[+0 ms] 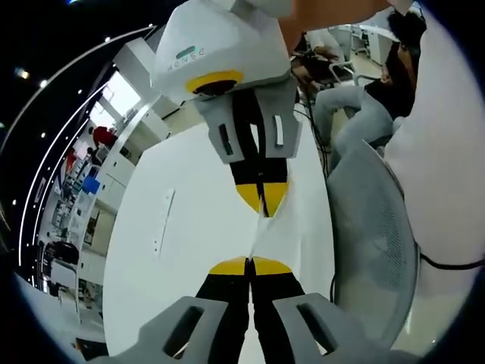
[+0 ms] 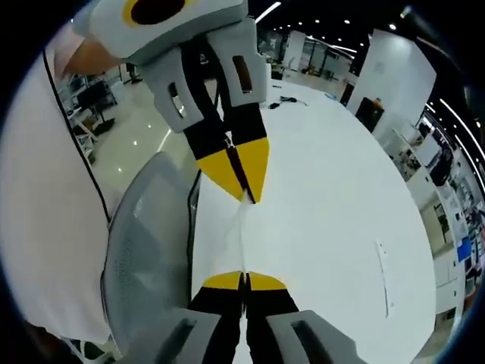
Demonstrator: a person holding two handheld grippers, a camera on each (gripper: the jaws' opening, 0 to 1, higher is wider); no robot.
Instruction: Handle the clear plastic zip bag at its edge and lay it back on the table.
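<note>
Left gripper (image 1: pixel 249 267): bottom centre of the left gripper view, yellow tips pressed together on one edge of the clear zip bag (image 1: pixel 258 235); at top centre of the right gripper view (image 2: pixel 244 193), pointing down.
Right gripper (image 2: pixel 244 280): bottom centre of the right gripper view, tips likewise pinched shut on the opposite edge of the bag (image 2: pixel 241 235); upper centre of the left gripper view (image 1: pixel 262 199).
Clear zip bag: stretched as a thin, near edge-on film between the two pairs of tips, in mid-frame, above the tabletop (image 1: pixel 189 227); barely visible, contents not discernible.
Reason for hold: opposed pinches probably keep the limp film taut and flat for laying down.
Tabletop: white, behind the bag in both views (image 2: pixel 326 212).
Mesh chair back (image 1: pixel 371 250): right of frame, beside the tabletop edge.
Small white strip (image 1: pixel 162 220): left of centre, lying on the tabletop, apart from the bag.
</note>
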